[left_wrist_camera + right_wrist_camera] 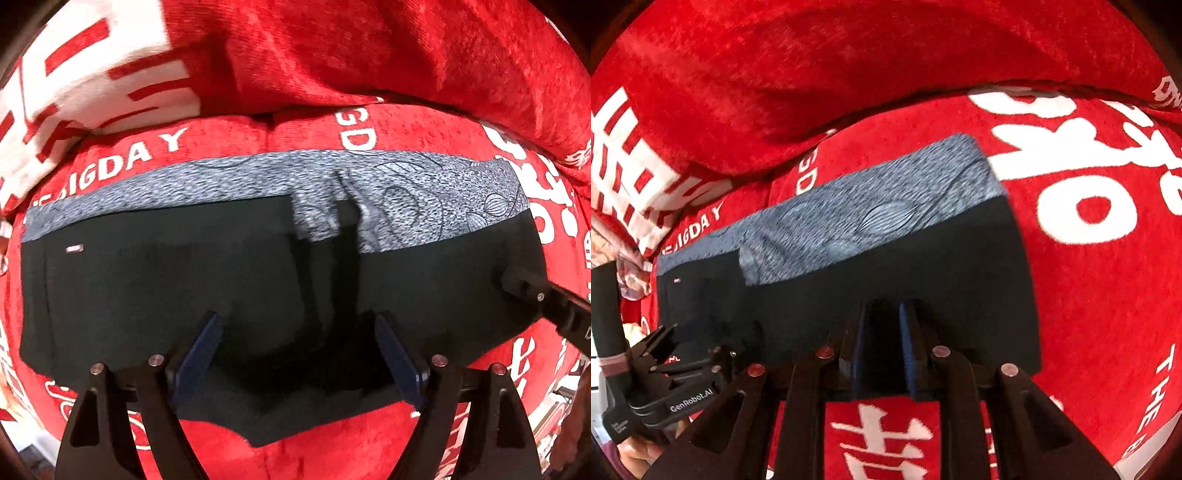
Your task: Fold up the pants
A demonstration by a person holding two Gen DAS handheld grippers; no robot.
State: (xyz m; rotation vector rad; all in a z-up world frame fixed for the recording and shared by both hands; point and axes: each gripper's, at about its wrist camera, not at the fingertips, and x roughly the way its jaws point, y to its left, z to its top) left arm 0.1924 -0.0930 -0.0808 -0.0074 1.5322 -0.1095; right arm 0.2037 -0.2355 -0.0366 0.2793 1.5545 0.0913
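Black pants (147,295) with a grey patterned waistband (184,184) lie folded into a broad rectangle on a red plush blanket (369,55) printed with white lettering, seen from two claw-mounted cameras pointing down at the fabric.

In the left wrist view, the left claw (299,354) stands wide over the lower middle of the garment, its blue-padded fingers (199,354) well apart and dark cloth lying between them; the pads do not press on the cloth. A small white tag (74,248) shows near the garment's left end, just under the grey band. A grey flap (332,218) of the waistband folds down over the black cloth near the centre. The tip of the right claw (532,291) enters from the right edge, resting at the garment's right end.

In the right wrist view, the right claw (881,350) is drawn narrow, its blue pads (907,350) close together with a fold of the black cloth (923,266) pinched between them at the garment's near edge. The left claw (665,354), black and marked "GenRobot.AI", sits at lower left over the far end of the pants, a hand (639,458) partly visible beneath it. A raised fold of the blanket (849,74) rises behind the pants, and large white characters (1071,177) run across the red fabric to the right.
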